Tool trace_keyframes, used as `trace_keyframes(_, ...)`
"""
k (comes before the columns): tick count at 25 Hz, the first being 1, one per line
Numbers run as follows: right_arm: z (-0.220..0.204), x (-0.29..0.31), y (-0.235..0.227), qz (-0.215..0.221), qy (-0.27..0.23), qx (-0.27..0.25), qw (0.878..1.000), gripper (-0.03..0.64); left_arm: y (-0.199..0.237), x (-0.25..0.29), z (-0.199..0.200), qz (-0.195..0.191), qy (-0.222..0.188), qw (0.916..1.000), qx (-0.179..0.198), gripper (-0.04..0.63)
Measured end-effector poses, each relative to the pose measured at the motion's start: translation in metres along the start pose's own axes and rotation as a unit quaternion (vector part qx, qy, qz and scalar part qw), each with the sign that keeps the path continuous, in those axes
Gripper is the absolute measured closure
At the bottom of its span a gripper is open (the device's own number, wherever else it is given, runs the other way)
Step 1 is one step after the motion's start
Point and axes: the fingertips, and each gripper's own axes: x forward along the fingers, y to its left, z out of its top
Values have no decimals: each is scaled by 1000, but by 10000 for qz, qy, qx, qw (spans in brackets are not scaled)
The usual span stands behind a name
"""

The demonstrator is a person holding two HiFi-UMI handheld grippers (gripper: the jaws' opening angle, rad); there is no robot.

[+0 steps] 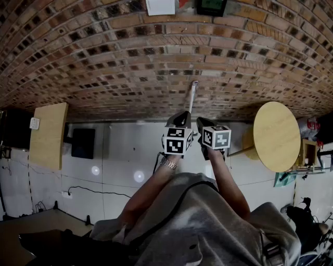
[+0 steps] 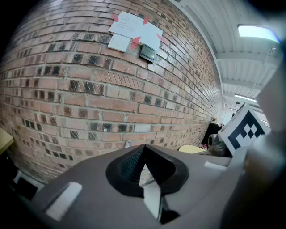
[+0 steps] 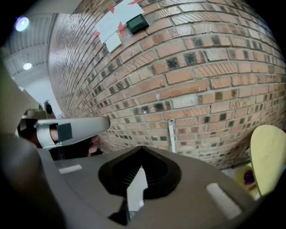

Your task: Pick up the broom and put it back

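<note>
The broom shows only as a thin white handle that leans upright against the brick wall; its head is hidden behind my grippers. The handle's tip peeks over the left gripper's body, and the handle stands straight ahead in the right gripper view. My left gripper and right gripper hang side by side just short of the handle, apart from it. Both have their jaws together with nothing between them: left gripper, right gripper.
A round yellow table stands at the right by the wall, with clutter beyond it. A pale wooden panel and a black box are at the left. A cable lies on the white floor. Papers and a small black device hang on the wall.
</note>
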Motion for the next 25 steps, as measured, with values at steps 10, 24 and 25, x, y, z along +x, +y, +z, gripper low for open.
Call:
trace_keyframes(10, 18, 111, -75, -654, 495, -85, 9966, 574, 54, 33, -1, -30, 482, 9983, -340, 591)
trace_keyframes(24, 3, 296, -170, -991, 1712, -1127, 9737, 507, 115, 24, -22, 923, 810, 9919, -334, 591)
trace_keyframes(25, 5, 299, -172, -953, 1728, -1142, 9737, 508, 118, 23, -23, 973, 822, 9912, -347, 591)
